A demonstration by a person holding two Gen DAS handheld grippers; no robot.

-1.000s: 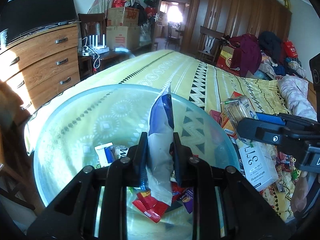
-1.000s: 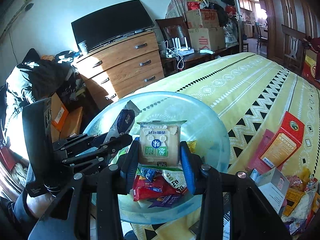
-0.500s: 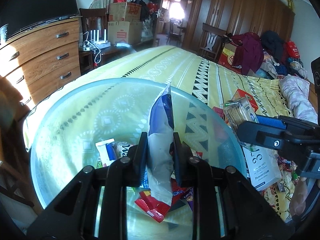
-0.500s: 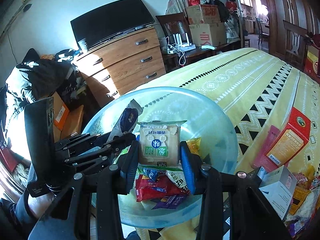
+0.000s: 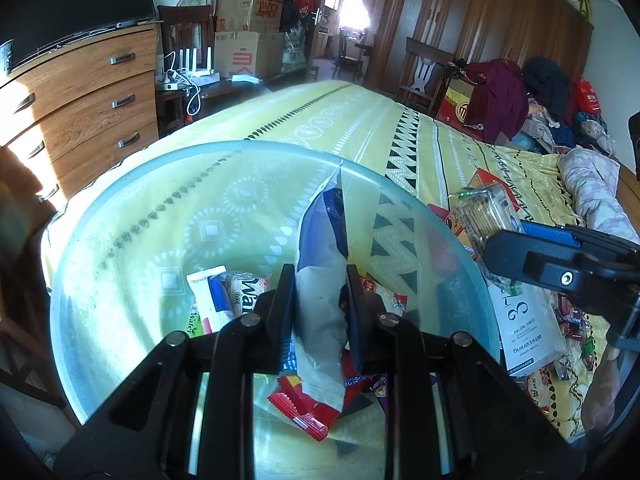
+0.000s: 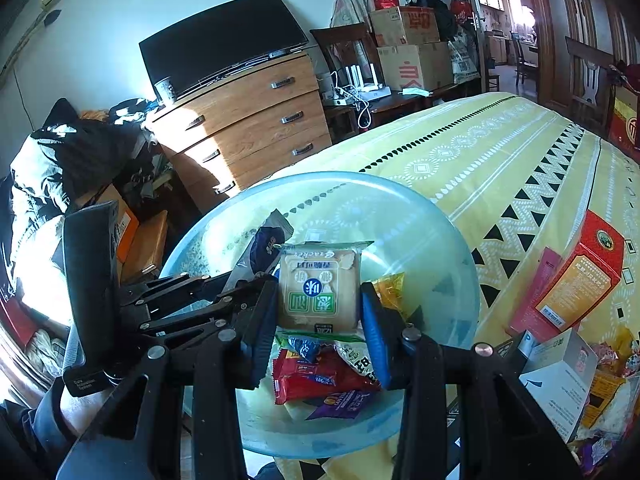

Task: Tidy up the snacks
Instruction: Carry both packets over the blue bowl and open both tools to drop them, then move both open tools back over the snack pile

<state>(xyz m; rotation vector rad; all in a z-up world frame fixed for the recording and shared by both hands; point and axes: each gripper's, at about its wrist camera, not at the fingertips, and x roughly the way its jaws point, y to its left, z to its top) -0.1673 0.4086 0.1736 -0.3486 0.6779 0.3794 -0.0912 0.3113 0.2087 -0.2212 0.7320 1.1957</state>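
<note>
A clear blue-tinted bowl (image 5: 120, 216) (image 6: 440, 240) sits on the yellow patterned bedspread and holds several snack packets. My left gripper (image 5: 320, 280) is shut on a blue and white snack bag (image 5: 324, 264), held upright over the bowl; the bag also shows in the right wrist view (image 6: 264, 244). My right gripper (image 6: 318, 300) is shut on a square cracker packet (image 6: 318, 288) above the bowl's snacks. The cracker packet shows at the right of the left wrist view (image 5: 486, 216).
Loose snacks and boxes lie on the bed right of the bowl: a red box (image 6: 580, 280), a white box (image 5: 528, 328) (image 6: 560, 380). A wooden dresser (image 6: 248, 120) with a TV stands beyond the bed's edge. Clothes are piled at the far right (image 5: 540, 92).
Both grippers have moved slightly forward over the bowl, still holding their packets. The bowl fills more of each view.
</note>
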